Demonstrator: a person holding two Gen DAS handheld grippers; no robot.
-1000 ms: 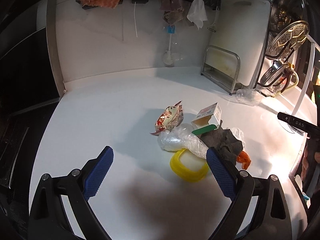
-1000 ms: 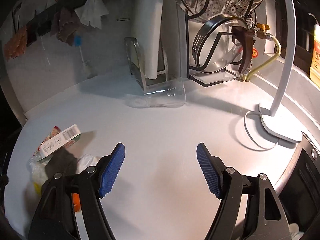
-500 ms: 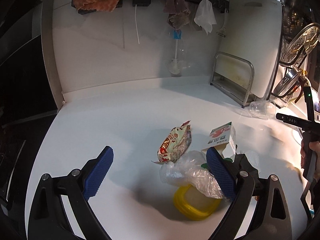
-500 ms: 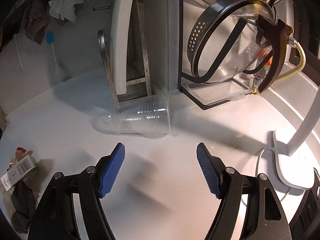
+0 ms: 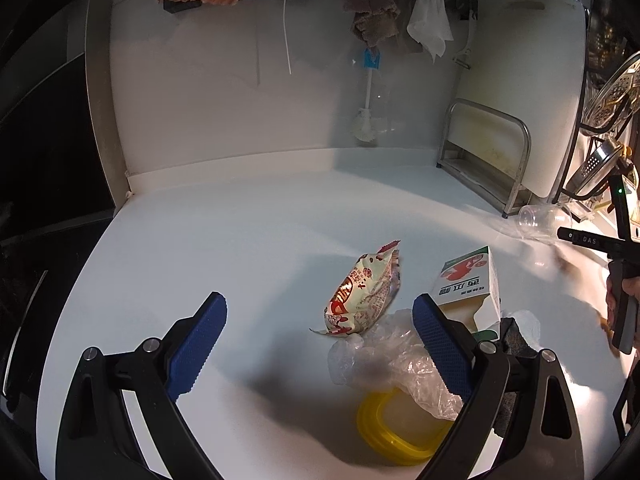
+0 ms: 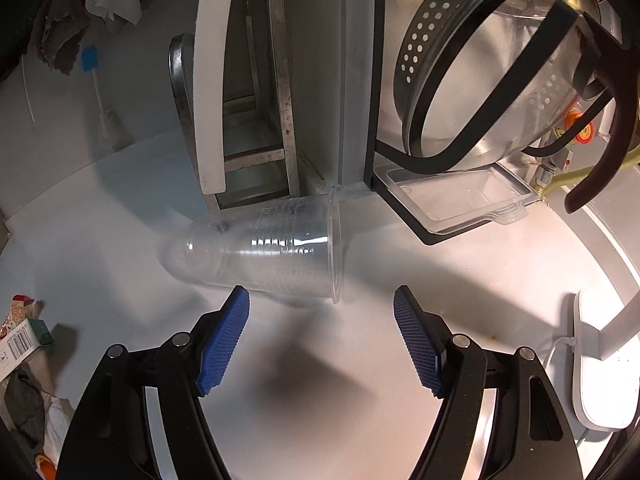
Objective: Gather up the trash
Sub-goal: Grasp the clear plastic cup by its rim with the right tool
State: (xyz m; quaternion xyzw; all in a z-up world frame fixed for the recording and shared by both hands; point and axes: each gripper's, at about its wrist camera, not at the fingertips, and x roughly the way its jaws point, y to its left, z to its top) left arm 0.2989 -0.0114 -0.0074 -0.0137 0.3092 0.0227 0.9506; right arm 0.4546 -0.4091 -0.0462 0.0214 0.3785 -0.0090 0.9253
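Observation:
A clear plastic cup (image 6: 268, 250) lies on its side on the white counter, mouth to the right, just beyond my right gripper (image 6: 320, 312), which is open and empty. In the left wrist view the same cup (image 5: 538, 218) lies far right by the rack. My left gripper (image 5: 320, 320) is open over a trash heap: a red-and-cream snack wrapper (image 5: 362, 292), a small juice carton (image 5: 470, 284), a crumpled clear bag (image 5: 394, 356) and a yellow-rimmed lid (image 5: 396, 432). The right pad (image 5: 440, 344) overlaps the bag and carton; nothing is gripped.
A steel rack (image 5: 486, 156) with a white cutting board (image 6: 210, 92) stands behind the cup, next to a black stand holding a colander (image 6: 492, 76) over a clear drip tray (image 6: 452, 200). A white lamp base (image 6: 600, 364) sits right. Cloths (image 5: 372, 4) hang on the back wall.
My right gripper moved forward toward the lying cup, which now fills the view just past the fingertips. My left gripper shifted left, so the trash heap slid toward its right pad.

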